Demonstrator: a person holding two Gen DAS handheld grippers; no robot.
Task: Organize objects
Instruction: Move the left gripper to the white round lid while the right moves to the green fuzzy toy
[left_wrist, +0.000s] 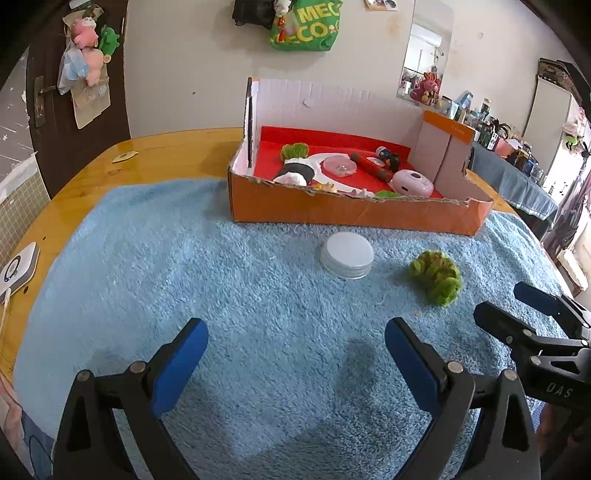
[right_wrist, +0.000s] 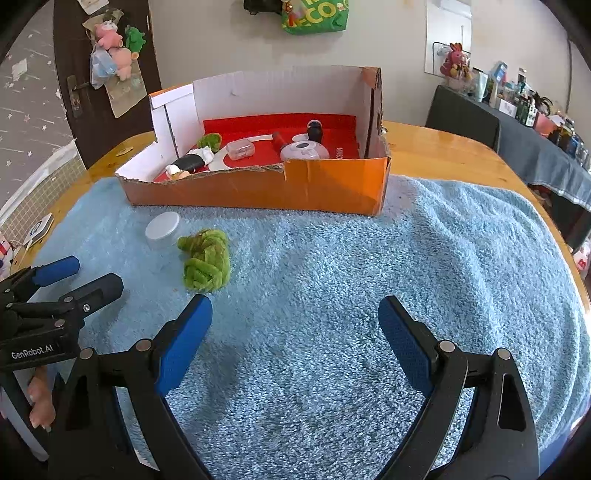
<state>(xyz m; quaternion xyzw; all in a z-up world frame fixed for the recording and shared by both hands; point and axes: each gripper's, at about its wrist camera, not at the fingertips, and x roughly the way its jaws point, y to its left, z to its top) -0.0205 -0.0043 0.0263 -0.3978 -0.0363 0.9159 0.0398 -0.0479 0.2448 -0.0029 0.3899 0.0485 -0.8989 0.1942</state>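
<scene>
Left gripper jaws wide apart, nothing between them, hovering over blue towel. Right gripper same: spread, empty. Green knotted toy lies on the towel just ahead-left of the right gripper's left finger, close beside a white-lidded jar, possibly touching. Orange cardboard box sits behind them at the towel's far edge, holding a pink round gadget and other small items.
</scene>
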